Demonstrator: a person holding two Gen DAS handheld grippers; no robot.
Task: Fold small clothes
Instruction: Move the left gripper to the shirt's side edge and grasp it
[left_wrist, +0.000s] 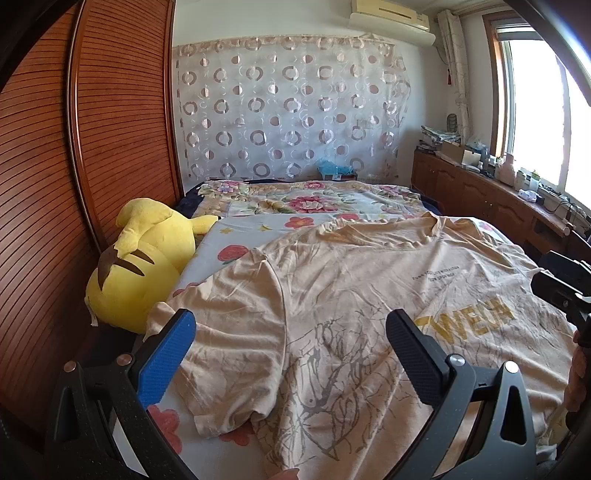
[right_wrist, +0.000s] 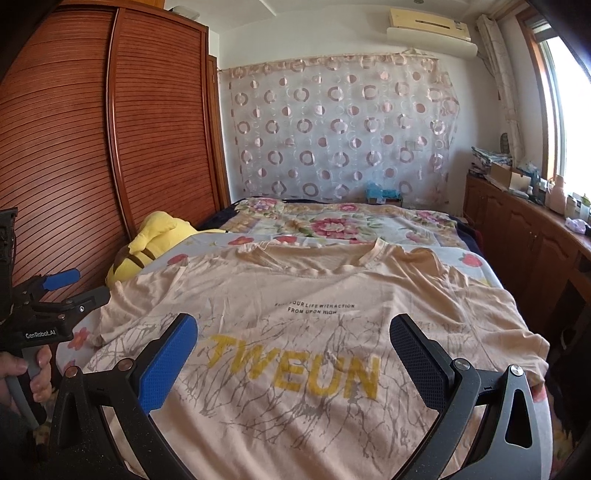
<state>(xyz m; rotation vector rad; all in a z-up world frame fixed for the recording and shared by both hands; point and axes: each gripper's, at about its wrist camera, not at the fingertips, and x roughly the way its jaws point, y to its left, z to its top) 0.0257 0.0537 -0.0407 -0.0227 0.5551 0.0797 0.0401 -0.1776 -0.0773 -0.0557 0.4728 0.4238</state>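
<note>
A beige T-shirt (right_wrist: 295, 332) lies spread front-up on the bed (right_wrist: 469, 258), its collar toward the far headboard end and its hem toward the person, so its long axis runs straight away from both tools. The yellow "TWEUN" lettering (right_wrist: 295, 369) reads upright from where the person stands. The left gripper (left_wrist: 291, 354) hovers low over the shirt's left side with its fingers wide apart and nothing between them; the left sleeve (left_wrist: 207, 332) lies rumpled directly ahead of it and partly between the fingers, reaching toward a yellow plush toy (left_wrist: 140, 269) that rests against the wardrobe (left_wrist: 55, 166). The right gripper (right_wrist: 293, 354) also has its fingers spread and empty, poised above the chest print near the shirt's middle, with the right sleeve (right_wrist: 517, 332) off to its right by the bed's edge. Judging by that layout, the left gripper is the nearer one to a sleeve, and a first fold would likely bring that left sleeve inward across the body. The wrinkled cloth may bunch unless gripped at the edge.
</note>
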